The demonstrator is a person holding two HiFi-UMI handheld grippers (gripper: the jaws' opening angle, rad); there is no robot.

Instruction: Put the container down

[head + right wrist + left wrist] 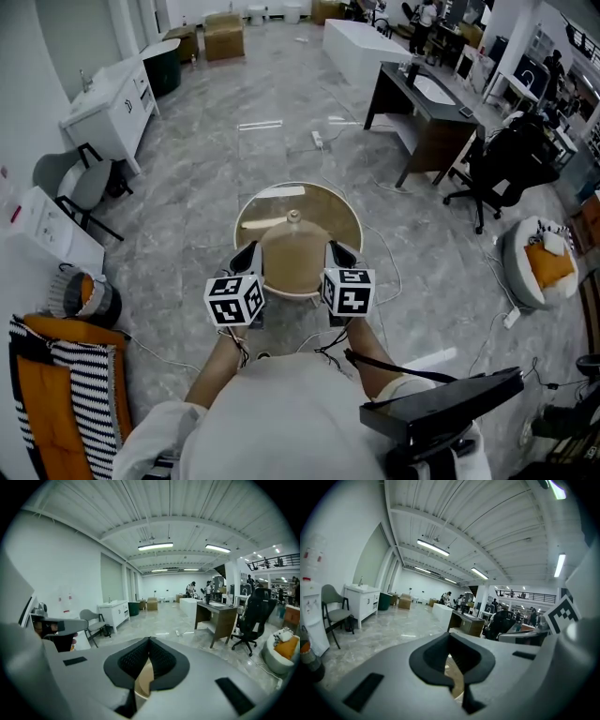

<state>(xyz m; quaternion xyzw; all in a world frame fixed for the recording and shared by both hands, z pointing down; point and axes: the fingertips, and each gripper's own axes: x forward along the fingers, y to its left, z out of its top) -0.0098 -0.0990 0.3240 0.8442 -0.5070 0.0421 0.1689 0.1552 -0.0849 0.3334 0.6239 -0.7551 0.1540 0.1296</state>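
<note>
Brown lidded container [293,258] carried between my two grippers over the round table [349,208]
My left gripper [246,255] and right gripper [337,253] each pinch a thin side edge of it, jaws almost together. It looks stiff and fairly light, but the domed lid with its knob may sit loose, so I judge it must stay level. I cannot tell whether it touches the tabletop yet. A white cable [394,272] lies on the floor beside the table, and the office chair [506,164] is well apart
</note>
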